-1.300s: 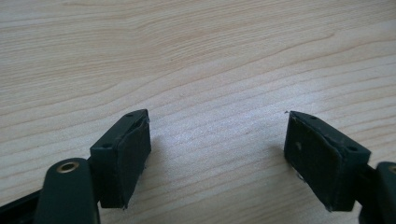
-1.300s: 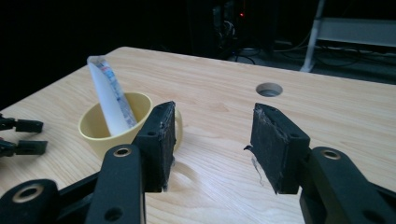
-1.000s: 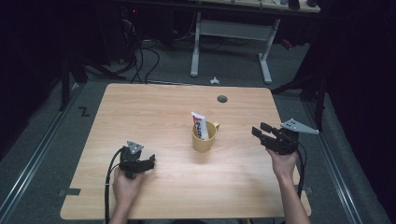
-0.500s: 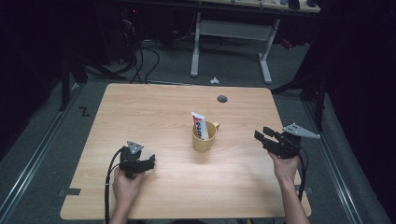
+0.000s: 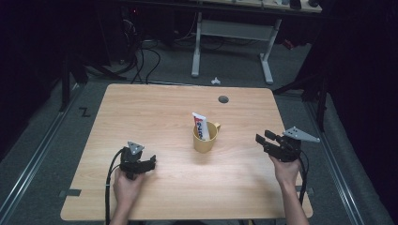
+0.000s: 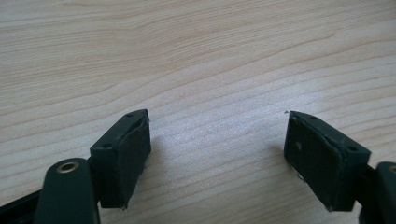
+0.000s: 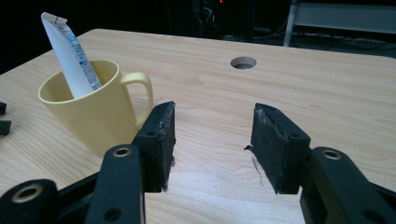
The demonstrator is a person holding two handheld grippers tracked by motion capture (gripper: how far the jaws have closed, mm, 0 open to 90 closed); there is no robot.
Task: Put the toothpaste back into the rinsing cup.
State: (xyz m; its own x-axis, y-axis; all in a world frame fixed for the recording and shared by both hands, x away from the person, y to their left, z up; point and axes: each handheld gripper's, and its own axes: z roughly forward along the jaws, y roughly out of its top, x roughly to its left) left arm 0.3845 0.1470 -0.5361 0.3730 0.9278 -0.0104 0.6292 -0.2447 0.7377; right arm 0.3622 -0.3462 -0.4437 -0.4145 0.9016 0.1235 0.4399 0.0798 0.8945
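A yellow mug (image 5: 205, 139) stands upright at the table's middle, and a white toothpaste tube (image 5: 200, 124) leans inside it. My left gripper (image 5: 153, 162) rests low over bare wood at the near left, with its jaws pointing toward the mug. In the left gripper view it (image 6: 217, 149) stands open with nothing but table between the pads. My right gripper (image 5: 259, 140) hovers right of the mug, aimed at it. In the right gripper view it (image 7: 212, 135) is open and empty. The mug (image 7: 95, 109), with its handle toward me, and the tube (image 7: 70, 56) stand ahead on the left.
The wooden table (image 5: 155, 108) has a round cable hole (image 5: 223, 99) near its far edge, also seen in the right gripper view as the hole (image 7: 243, 62). Beyond the table stand a white desk frame (image 5: 232, 33) and cables on the floor. Cables trail from both grippers.
My right gripper has drifted slightly to the right and back toward the near edge, its jaws as wide as before. The left gripper, mug and tube have not moved.
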